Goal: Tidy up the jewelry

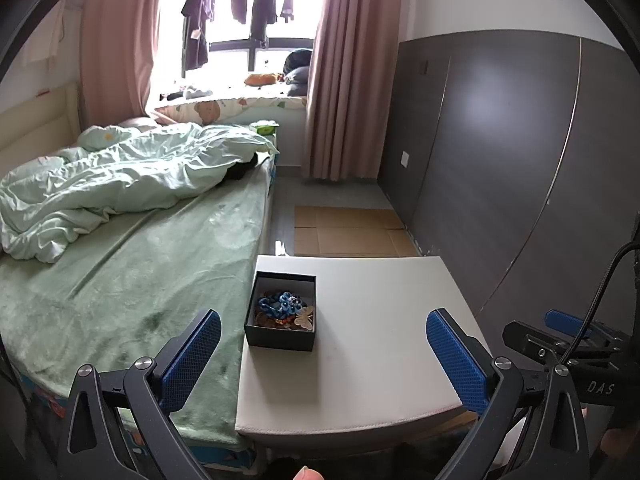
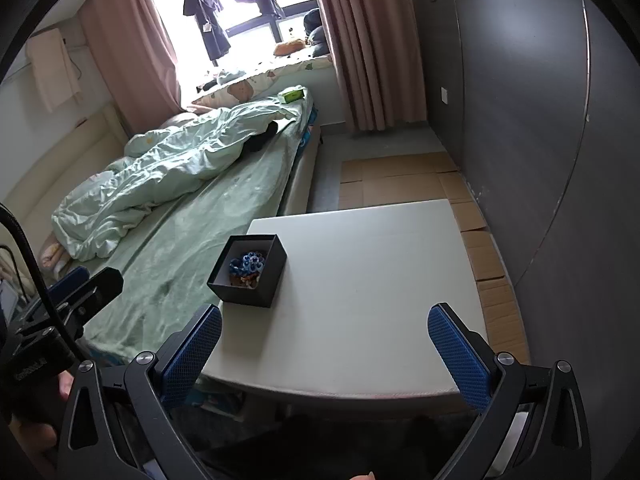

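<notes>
A small black open box (image 1: 281, 312) stands at the left edge of a white table (image 1: 380, 320). It holds a pile of jewelry (image 1: 285, 309): blue beads, brownish pieces and a pale butterfly piece. The box (image 2: 249, 270) and jewelry (image 2: 246, 266) also show in the right wrist view. My left gripper (image 1: 323, 356) is open and empty, held above the table's near part, short of the box. My right gripper (image 2: 325, 354) is open and empty over the table's near edge, right of the box. The right gripper also shows at the right edge of the left wrist view (image 1: 560, 332).
A bed (image 1: 132, 264) with a green sheet and a rumpled pale quilt (image 1: 120, 176) lies against the table's left side. A dark grey wardrobe (image 1: 512, 152) stands to the right. Flattened cardboard (image 1: 348, 230) lies on the floor beyond the table. Pink curtains frame the window.
</notes>
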